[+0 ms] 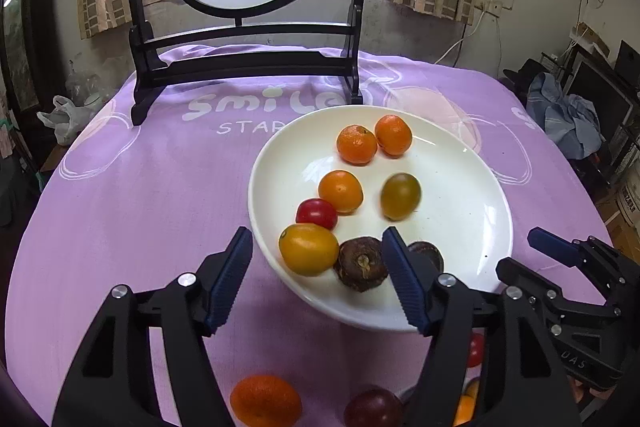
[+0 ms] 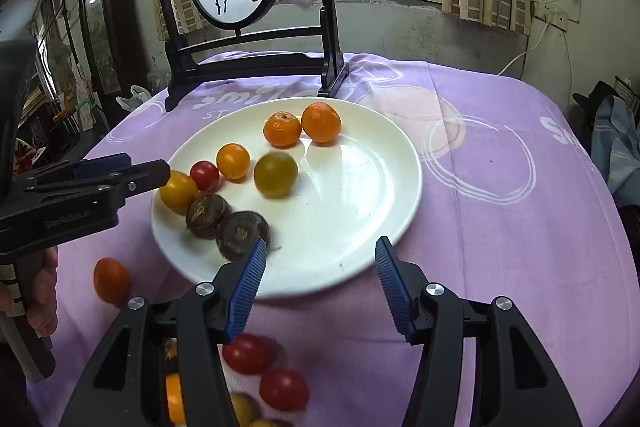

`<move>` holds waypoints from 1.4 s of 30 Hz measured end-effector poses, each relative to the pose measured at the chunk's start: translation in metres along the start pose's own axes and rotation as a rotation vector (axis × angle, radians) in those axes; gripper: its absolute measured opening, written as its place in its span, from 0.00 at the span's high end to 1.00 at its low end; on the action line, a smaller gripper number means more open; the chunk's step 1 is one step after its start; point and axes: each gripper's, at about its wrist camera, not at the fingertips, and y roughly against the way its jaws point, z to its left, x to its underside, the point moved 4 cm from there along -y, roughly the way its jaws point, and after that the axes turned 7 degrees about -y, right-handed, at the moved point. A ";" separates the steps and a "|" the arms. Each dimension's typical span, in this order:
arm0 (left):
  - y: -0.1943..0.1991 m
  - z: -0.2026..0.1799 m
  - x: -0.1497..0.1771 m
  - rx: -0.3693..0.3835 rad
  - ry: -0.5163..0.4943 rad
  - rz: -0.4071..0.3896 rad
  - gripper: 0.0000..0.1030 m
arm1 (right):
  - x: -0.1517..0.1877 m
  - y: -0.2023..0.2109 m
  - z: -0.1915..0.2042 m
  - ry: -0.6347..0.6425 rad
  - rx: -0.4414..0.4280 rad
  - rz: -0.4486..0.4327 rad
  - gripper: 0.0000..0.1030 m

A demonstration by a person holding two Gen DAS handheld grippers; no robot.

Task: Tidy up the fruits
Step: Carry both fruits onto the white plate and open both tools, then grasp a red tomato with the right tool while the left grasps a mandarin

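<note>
- Round white ceramic plate (image 2: 360, 163) on the purple tablecloth (image 2: 500, 227) holds eight fruits, including two brown water chestnuts (image 2: 208, 215).
- Left gripper (image 1: 316, 281) and right gripper (image 2: 320, 287): jaws spread, empty.
- Remaining: loose red cherry tomatoes (image 2: 246, 353) and an orange kumquat (image 2: 111, 279) lie off the plate.

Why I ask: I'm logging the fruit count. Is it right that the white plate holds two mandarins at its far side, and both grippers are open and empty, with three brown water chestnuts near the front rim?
Not quite: the white plate holds two brown water chestnuts, not three, as the right wrist view shows. The rest stands: two mandarins at the far side, left gripper and right gripper open and empty.
</note>
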 end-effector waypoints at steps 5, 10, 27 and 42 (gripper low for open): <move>0.027 -0.006 0.020 0.019 0.001 -0.033 0.31 | 0.021 0.022 -0.002 0.011 -0.005 0.006 0.42; 0.045 -0.012 0.051 0.036 -0.020 -0.025 0.29 | 0.047 0.040 -0.003 0.023 -0.016 0.021 0.41; 0.061 0.019 0.114 -0.048 0.018 -0.034 0.20 | 0.127 0.091 0.053 0.177 -0.144 0.075 0.41; 0.053 0.026 0.117 -0.013 0.046 -0.004 0.20 | 0.143 0.067 0.065 0.203 -0.149 0.160 0.72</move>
